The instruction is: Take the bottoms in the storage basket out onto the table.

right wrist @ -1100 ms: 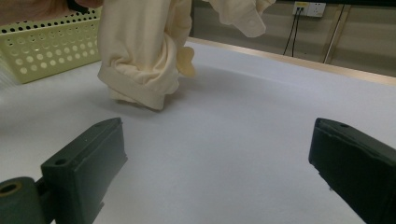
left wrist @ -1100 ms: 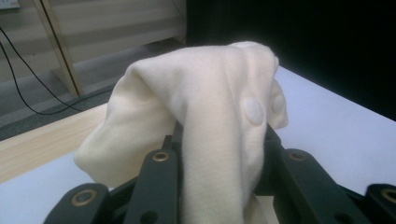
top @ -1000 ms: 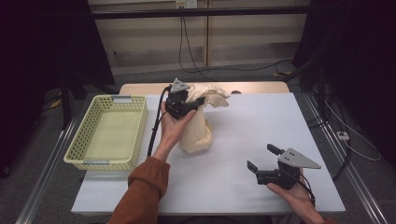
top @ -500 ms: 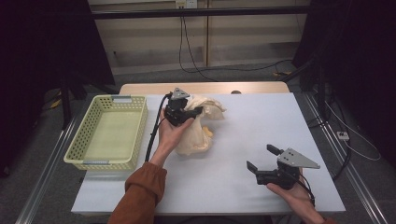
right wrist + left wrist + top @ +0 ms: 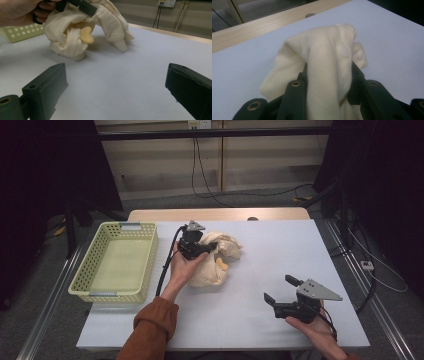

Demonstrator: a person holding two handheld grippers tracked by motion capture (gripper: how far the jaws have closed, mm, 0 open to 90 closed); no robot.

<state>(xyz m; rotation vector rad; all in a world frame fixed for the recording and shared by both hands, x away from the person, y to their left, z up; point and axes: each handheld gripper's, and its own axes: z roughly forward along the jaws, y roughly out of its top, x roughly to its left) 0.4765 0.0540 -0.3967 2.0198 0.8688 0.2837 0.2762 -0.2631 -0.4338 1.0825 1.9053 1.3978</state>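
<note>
two hand-held grippers | left [image 5: 209, 248] clamps cream garment [image 5: 216, 265], palm up | right [image 5: 281, 290] gapes, empty

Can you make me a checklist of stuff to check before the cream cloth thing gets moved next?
1. Left gripper shut on the cream garment: ok, fabric is pinched between its jaws in the left gripper view.
2. Garment fully off the table: not ok, its lower folds rest on the surface.
3. Yellow basket free of things: ok.
4. Right gripper out of the way: ok, open and holding nothing, near the table's front right.
5. Left gripper's cable free of the garment: ok, it hangs on the basket side.
6. Grip firm enough for a lift: cannot tell.
</note>
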